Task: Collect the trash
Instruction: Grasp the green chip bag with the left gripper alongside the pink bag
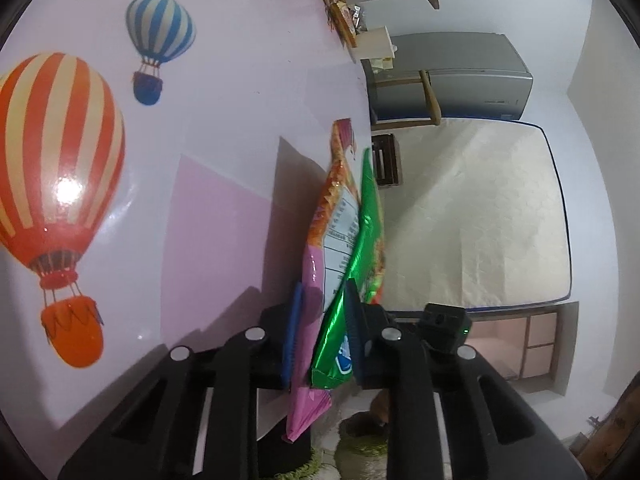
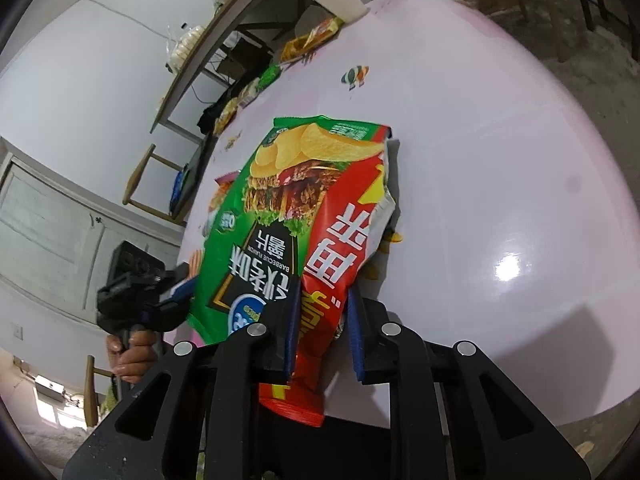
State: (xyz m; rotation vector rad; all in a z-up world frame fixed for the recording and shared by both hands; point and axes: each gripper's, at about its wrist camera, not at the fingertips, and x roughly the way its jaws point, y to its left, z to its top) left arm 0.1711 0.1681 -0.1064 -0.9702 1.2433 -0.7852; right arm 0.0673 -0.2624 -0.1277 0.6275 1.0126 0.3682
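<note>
The left gripper [image 1: 320, 332] is clamped on two empty snack bags, a pink one [image 1: 310, 280] and a green chip bag [image 2: 256, 216], held up at the edge of the pale table [image 2: 500, 168]. The right gripper [image 2: 322, 328] has its jaws nearly closed on a red bag [image 2: 340, 248] that overlaps the green one. So three bags look collected. More wrappers [image 2: 308, 42] lie at the table's far edge near a paper cup [image 2: 340, 2], and none seems binned yet.
</note>
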